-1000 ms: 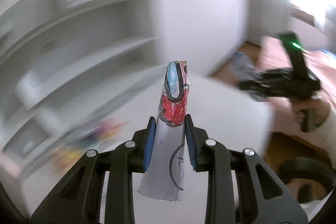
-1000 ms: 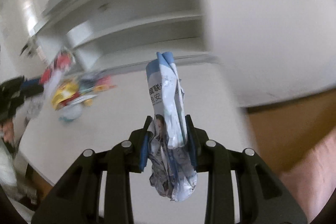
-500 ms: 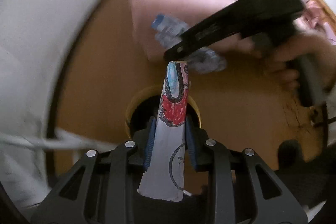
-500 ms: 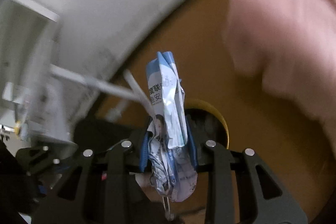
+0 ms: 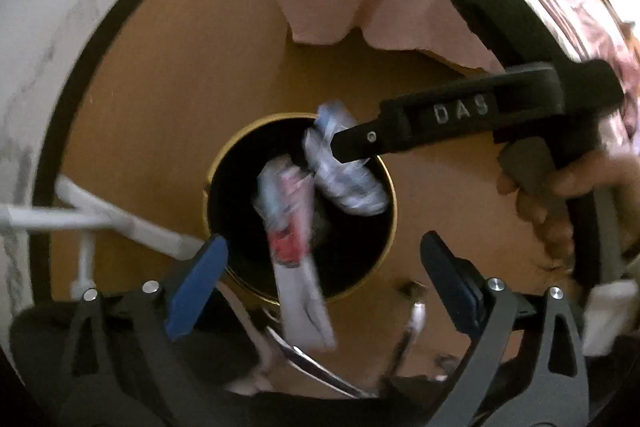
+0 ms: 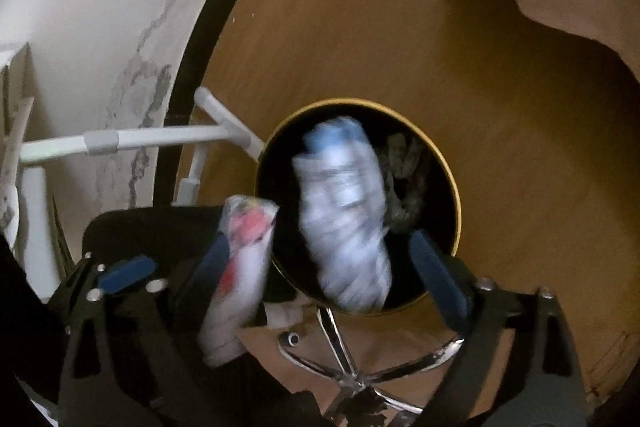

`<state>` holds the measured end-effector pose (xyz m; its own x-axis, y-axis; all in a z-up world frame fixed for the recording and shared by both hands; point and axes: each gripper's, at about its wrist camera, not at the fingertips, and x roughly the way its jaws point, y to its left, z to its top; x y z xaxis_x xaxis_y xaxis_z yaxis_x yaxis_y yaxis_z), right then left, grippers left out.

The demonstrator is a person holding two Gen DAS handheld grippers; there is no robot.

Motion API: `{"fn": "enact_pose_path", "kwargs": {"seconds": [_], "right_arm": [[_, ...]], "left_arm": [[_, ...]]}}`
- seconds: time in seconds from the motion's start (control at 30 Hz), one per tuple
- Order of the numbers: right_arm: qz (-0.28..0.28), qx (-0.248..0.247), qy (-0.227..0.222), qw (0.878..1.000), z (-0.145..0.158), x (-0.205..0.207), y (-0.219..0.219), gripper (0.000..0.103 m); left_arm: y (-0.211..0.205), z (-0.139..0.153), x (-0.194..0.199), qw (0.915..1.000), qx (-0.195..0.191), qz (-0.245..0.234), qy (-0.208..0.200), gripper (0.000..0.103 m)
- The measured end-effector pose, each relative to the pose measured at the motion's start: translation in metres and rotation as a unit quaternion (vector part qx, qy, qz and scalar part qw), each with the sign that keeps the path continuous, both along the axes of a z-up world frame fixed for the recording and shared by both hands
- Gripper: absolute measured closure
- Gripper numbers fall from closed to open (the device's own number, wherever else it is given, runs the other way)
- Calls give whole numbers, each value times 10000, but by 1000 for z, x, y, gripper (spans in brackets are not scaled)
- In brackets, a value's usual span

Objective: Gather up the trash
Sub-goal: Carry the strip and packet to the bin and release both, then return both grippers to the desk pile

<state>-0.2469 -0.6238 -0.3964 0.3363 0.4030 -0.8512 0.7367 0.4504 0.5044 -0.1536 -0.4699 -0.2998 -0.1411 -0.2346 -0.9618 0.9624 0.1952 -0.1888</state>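
Both grippers hang over the black bin (image 5: 224, 179) at frame centre, left gripper (image 5: 324, 279) and right gripper (image 6: 316, 267) with fingers just sprung wide and gripping nothing, so the red-printed paper (image 5: 292, 227) and blue wrapper (image 6: 344, 215) drop in.
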Motion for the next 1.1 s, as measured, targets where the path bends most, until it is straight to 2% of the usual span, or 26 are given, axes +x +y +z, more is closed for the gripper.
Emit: {"fn": "enact_pose_path", "kwargs": {"seconds": [0.07,0.13,0.2,0.23,0.3,0.33,0.37,0.43,0.5,0.53,0.6,0.63,0.7,0.8,0.87,0.9,0.93,0.97,1.0,1.03,1.1], "right_arm": [[-212,17,11,9998,6,-8,-8,13],[-373,-267,76,9989,20,-18,-14,13],[-433,-1048,332,9930,49,-31,-21,13],[-409,-1554,450,9860,65,-34,-22,13],[-399,-2574,731,9627,99,-39,-22,11],[-469,-2985,827,9497,116,-41,-22,11],[-584,-3368,862,9358,137,-44,-21,11],[-783,-4015,633,9103,179,-46,-13,9],[-893,-4764,327,8741,225,-44,4,7],[-895,-5086,189,8561,245,-41,13,7],[-853,-5562,-178,8264,283,-31,35,7],[-821,-5690,-400,8173,298,-25,46,7],[-699,-5792,-843,8078,321,-10,69,7],[-327,-5829,-1466,7985,344,15,108,7],[67,-5857,-1838,7894,353,39,141,7],[282,-5856,-1971,7857,356,51,158,7],[562,-5817,-2125,7831,357,66,178,7],[784,-5745,-2254,7830,358,80,193,7],[1015,-5642,-2397,7835,358,93,209,7],[1238,-5529,-2548,7836,358,105,225,7],[1632,-5350,-2801,7802,358,128,258,7]], "left_arm": [[1,4,-9,9997,-72,-192,-155,9],[3,22,-23,9985,-323,-372,-226,9],[7,49,-36,9944,-819,-613,-258,9],[12,77,-45,9880,-1302,-733,-404,9],[22,115,-53,9776,-1848,-717,-705,9],[37,150,-55,9662,-2310,-613,-969,9],[46,169,-54,9594,-2540,-528,-1101,9],[77,220,-47,9410,-3070,-262,-1399,8],[111,259,-33,9233,-3341,121,-1891,7],[132,277,-22,9108,-3413,440,-2281,7],[168,297,-1,8890,-3393,1098,-2872,7],[191,303,15,8782,-3289,1520,-3123,7],[232,306,44,8610,-3006,2241,-3437,7],[310,306,84,8232,-2533,3423,-3755,7],[376,307,107,7870,-2197,4188,-3962,7],[396,308,110,7741,-2072,4404,-4048,7],[425,309,118,7545,-1858,4694,-4194,7],[446,306,126,7414,-1620,4902,-4286,7],[458,305,133,7370,-1414,5019,-4299,7],[470,301,139,7400,-1236,5065,-4250,7],[478,295,146,7519,-1117,4986,-4165,7]]}}
